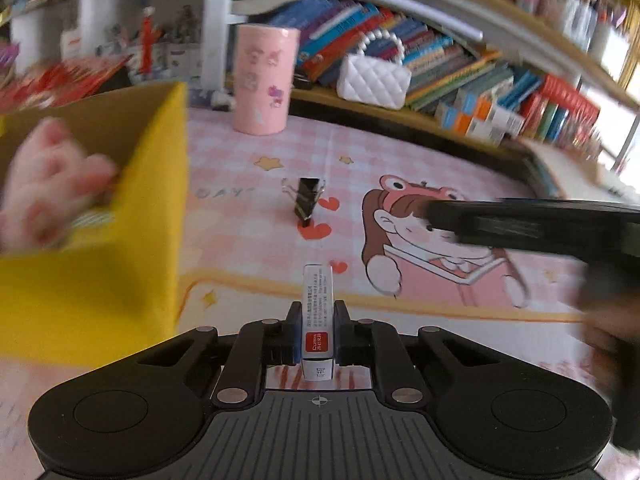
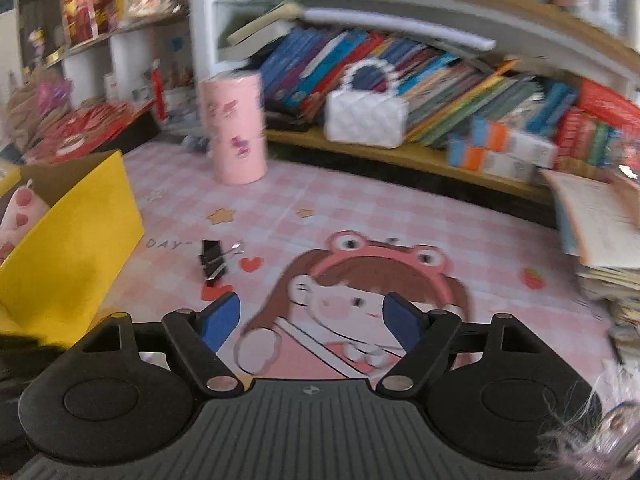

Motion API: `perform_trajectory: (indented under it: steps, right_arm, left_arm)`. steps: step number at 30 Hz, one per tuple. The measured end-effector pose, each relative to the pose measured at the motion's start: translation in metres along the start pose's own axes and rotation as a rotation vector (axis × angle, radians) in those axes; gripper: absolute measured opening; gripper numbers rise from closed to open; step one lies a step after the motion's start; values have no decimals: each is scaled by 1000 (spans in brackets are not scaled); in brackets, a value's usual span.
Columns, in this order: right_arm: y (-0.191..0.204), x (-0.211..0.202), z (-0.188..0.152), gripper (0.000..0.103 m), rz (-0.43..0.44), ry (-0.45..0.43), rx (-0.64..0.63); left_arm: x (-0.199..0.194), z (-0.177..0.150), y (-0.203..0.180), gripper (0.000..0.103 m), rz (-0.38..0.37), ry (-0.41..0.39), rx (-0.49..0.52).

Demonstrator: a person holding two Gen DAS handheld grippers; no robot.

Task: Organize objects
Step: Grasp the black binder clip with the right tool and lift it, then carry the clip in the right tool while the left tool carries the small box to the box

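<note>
My left tongs [image 1: 318,320] are clamped on a small white box with a red label [image 1: 318,320], held lengthwise between the fingers and pointing forward above the table. My right tongs [image 2: 311,320] stand wide open with nothing between the blue pads [image 2: 219,320], hovering over the cartoon girl printed on the pink checked tablecloth [image 2: 360,208].

Only the left view shows the held box, and the right tool as a dark blurred bar [image 1: 532,224] crossing to the right of its fingers. A yellow box [image 1: 132,208] sits just left of the left tongs, with a pink plush paw [image 1: 48,184] inside. Ahead of both tongs a black binder clip [image 2: 212,260] lies on the cloth; farther ahead stands a pink cylinder [image 2: 236,128]. Behind are a white quilted handbag [image 2: 364,120] and shelves of leaning books [image 2: 480,92]
</note>
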State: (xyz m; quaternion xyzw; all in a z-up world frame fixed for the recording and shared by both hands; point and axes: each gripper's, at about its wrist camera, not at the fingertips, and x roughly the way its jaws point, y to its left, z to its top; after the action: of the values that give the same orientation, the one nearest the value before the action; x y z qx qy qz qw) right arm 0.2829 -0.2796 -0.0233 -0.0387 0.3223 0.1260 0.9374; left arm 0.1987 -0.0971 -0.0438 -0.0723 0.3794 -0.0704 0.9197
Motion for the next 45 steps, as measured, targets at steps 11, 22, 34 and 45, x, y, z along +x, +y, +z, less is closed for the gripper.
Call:
perform_trajectory:
  steps: [11,22,34,45]
  right_arm:
    - [66,110,22,74,78,75,-108]
    - [92,131,24,33,88,43,-52]
    - [115,-1,8,32,17,-44,-88]
    - [185,-126,-56,32,76,-17,50]
  left_arm:
    - [-122,-44,90,13,243,-85,-322]
    - [-229,-83,179,13,513,-343,-584]
    - [-282,-101,252,13,545,-403,-565]
    - [-262,-95,248,13,250,-354,-387]
